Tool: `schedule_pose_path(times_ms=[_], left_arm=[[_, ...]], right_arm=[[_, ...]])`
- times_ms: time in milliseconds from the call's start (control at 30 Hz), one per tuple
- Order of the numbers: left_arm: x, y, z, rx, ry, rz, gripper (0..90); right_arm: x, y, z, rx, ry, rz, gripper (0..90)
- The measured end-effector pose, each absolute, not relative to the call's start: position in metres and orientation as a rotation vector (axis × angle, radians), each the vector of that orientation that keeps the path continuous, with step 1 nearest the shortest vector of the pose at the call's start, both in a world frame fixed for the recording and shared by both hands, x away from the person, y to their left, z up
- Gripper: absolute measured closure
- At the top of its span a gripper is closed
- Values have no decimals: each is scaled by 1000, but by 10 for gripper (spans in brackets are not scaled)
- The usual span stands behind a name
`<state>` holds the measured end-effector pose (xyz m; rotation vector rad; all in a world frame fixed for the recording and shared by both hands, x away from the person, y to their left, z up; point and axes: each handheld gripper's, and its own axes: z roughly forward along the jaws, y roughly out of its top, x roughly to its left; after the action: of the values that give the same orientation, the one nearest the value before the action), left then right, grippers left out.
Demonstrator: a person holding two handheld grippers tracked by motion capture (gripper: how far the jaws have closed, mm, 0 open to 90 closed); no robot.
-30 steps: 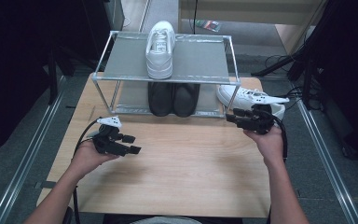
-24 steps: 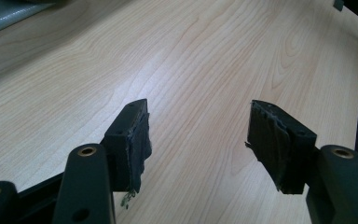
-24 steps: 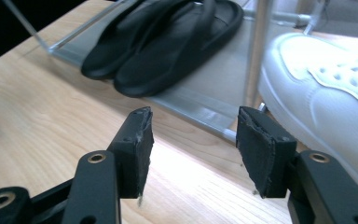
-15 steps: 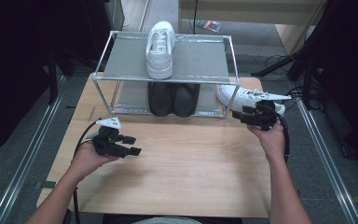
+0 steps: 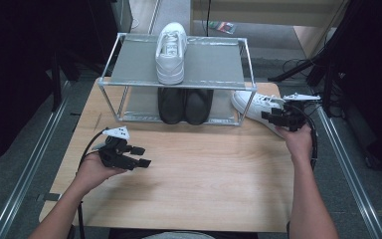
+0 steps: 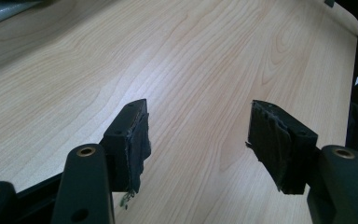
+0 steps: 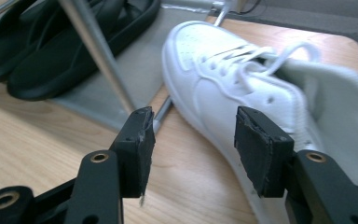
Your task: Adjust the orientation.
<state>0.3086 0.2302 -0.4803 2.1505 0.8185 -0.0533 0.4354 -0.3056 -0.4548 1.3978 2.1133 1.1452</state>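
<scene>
Your right hand-held gripper (image 5: pixel 274 117) has slid in toward the white sneaker (image 7: pixel 242 93) lying on the surface just right of the rack (image 5: pixel 179 82), jaws just narrowed a touch but open, gripping nothing. Watch the rack's corner post (image 7: pixel 98 51) beside your left jaw; room lies rightward. Your left hand-held gripper (image 6: pixel 200 140) waits wide open, empty.

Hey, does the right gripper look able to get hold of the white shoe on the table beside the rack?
Probably yes. The right gripper is open and right at the white shoe, which lies on the table outside the rack. Only the rack's corner post stands close, left of the shoe.
</scene>
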Motion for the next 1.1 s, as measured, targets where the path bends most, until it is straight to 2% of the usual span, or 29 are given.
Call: schedule_pose_path(times_ms=[567, 900, 1100], left_arm=[[300, 237, -481, 2141, 835, -42, 389], [299, 234, -483, 2155, 828, -58, 388], [300, 234, -484, 2156, 834, -61, 388]], right_arm=[[444, -325, -442, 1443, 2009, 1116, 527], [465, -317, -474, 1514, 2064, 1032, 545], [471, -311, -478, 1509, 2038, 1046, 543]])
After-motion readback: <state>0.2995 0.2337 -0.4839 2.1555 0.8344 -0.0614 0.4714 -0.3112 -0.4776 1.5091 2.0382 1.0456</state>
